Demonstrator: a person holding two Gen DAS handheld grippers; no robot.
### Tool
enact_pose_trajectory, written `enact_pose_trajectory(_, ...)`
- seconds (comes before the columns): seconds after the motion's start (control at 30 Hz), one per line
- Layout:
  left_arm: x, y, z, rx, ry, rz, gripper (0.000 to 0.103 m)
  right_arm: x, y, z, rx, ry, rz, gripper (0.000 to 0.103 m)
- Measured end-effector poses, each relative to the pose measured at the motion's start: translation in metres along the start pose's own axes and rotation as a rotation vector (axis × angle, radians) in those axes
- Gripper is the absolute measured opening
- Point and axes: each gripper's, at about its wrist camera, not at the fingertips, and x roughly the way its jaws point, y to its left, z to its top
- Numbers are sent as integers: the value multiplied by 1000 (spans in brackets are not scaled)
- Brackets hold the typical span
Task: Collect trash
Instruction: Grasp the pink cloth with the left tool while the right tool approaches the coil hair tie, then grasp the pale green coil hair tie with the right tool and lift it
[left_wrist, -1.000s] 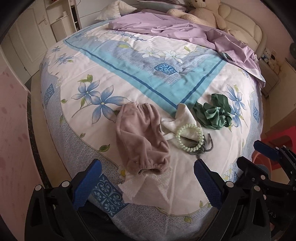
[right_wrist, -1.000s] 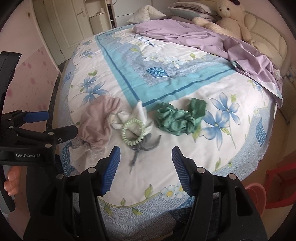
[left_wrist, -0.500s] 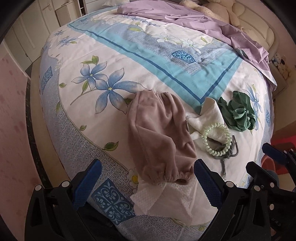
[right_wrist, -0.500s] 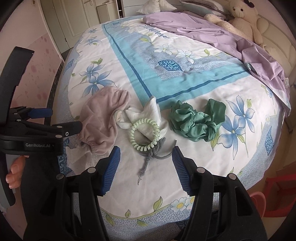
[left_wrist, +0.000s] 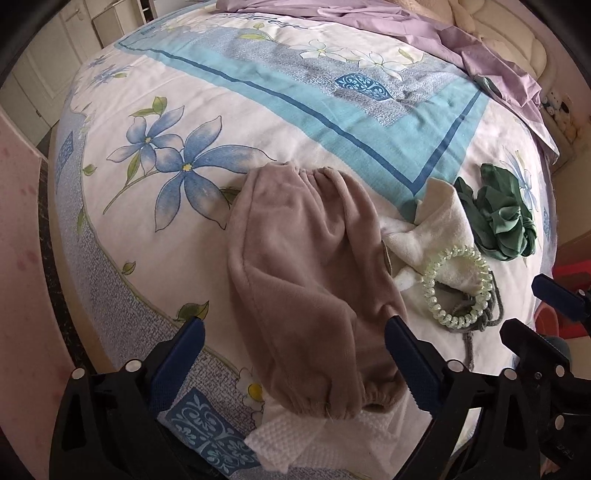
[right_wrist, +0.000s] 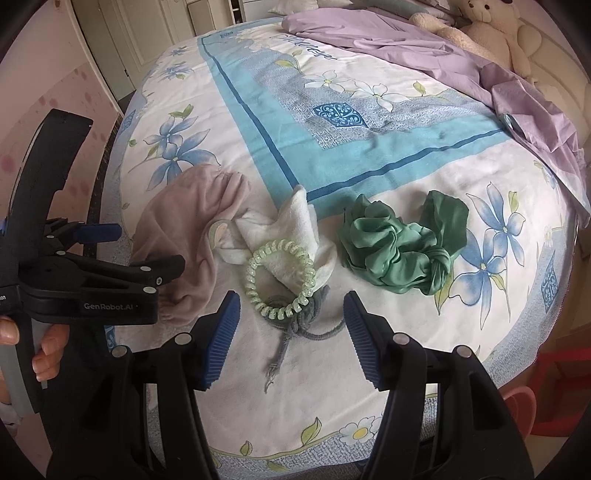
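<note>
Left gripper (left_wrist: 293, 352) moved closer, white tissue (left_wrist: 317, 439) just beneath, jaws apart.

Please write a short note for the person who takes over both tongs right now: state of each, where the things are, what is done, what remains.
Left tongs: open, empty, straddling the near end of the brown plush sleeve cover.
Right tongs: open, empty, over the pale green spiral hair tie and grey cord.
White paper towel: at the bed's near edge, partly under the sleeve cover; probably the trash.
Also on the bedspread: white cloth, green scrunchie.
Done: nothing picked up yet.
Left: grasp the paper towel and take it away. No bin is in view.
</note>
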Motion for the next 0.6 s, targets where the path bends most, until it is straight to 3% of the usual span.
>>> enact_pose_trajectory(0.03,3,1,1,-6,9,-5,82,1,0,1,-1,2,1,58)
enact_pose_trajectory(0.1,9,4,4,-23,34,-31,50,4,1,2,-5,6,1,58)
enact_pose_trajectory(0.13,11,6,5,-35,43,-51,42,5,1,2,-6,7,2,58)
enact_pose_trajectory(0.17,11,7,6,-41,47,-67,25,6,1,2,-6,8,2,58)
enact_pose_trajectory(0.2,10,9,6,-45,44,-72,19,7,2,3,-7,9,2,58)
enact_pose_trajectory(0.3,1,14,8,-53,19,-86,14,12,1,4,-8,16,0,58)
enact_pose_trajectory(0.6,-29,22,14,-77,-45,-117,14,34,-1,12,-27,46,-10,52)
